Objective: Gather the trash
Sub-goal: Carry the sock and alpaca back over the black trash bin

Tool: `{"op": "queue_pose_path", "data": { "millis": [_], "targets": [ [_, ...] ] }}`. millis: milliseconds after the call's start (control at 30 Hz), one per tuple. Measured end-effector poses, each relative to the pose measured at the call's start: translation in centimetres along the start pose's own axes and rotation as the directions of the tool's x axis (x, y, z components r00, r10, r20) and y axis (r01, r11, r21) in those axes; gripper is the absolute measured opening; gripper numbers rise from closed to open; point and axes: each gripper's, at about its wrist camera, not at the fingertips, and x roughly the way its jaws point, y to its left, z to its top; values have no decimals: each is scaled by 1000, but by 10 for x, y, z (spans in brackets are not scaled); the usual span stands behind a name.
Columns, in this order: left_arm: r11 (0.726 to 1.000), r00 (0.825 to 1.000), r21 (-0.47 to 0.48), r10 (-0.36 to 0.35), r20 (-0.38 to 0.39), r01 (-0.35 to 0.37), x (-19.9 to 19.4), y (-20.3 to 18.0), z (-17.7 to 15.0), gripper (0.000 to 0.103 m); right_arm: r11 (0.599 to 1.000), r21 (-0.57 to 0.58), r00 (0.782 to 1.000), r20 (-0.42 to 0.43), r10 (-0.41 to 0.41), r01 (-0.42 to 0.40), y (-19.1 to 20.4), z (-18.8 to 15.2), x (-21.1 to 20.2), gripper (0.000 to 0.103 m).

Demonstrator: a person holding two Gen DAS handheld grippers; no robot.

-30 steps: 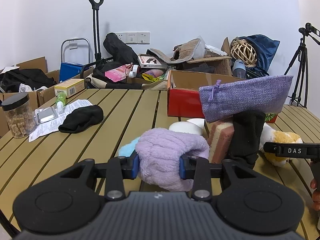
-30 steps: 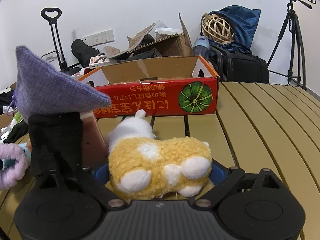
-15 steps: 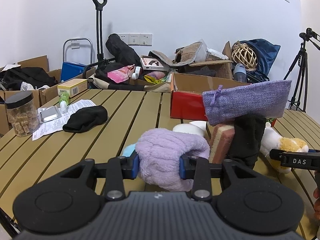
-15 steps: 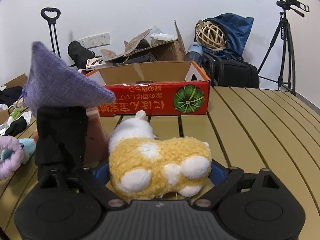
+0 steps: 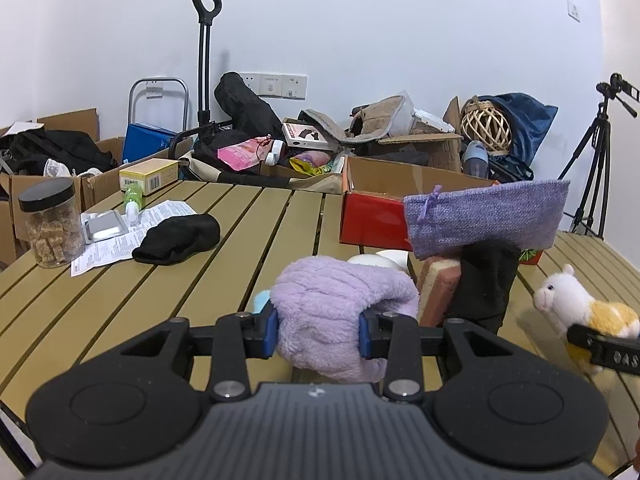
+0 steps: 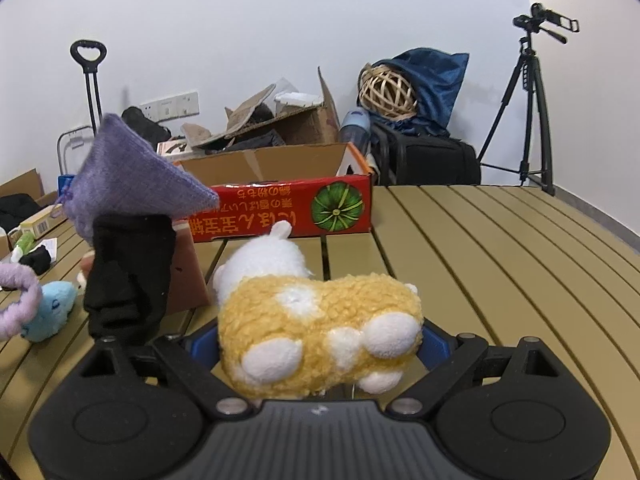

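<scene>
Between the left fingers: left gripper (image 5: 318,330) pinches a fluffy lilac cloth (image 5: 340,312), blue pads pressed into both its sides; narrow hold.
Between the right fingers: right gripper (image 6: 320,344) squeezes a yellow-and-white plush toy (image 6: 320,332) around its body, white head pointing to 12 o'clock.
Just beyond the cloth: a small blue plush (image 6: 50,314) lies on the slatted surface (image 5: 248,232), partly hidden by it.
At 1 o'clock from the left gripper: a black sock (image 5: 482,280) and a pink sponge (image 5: 438,288) prop up a purple pouch (image 5: 486,216).
At 12 o'clock, farther out: red cardboard box (image 6: 280,184), open on top, likely where the collected things go.
Risk: both held things are soft and compress, so a quick swing could let them slip out; the hanging cloth or the right gripper could brush the sock and topple the pouch.
</scene>
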Motion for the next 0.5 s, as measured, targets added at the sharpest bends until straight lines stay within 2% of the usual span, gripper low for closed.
{"op": "queue_pose_path", "data": {
  "millis": [267, 500],
  "targets": [
    [1000, 1000, 5, -8, 5, 8, -16, -2, -13, 37, 1000, 7, 999, 52, -2, 1, -9, -17, -45, 94],
    [999, 999, -4, -41, 15, 41, -37, -2, -25, 37, 999, 23, 997, 76, 29, -31, -17, -38, -83, 94]
  ]
}}
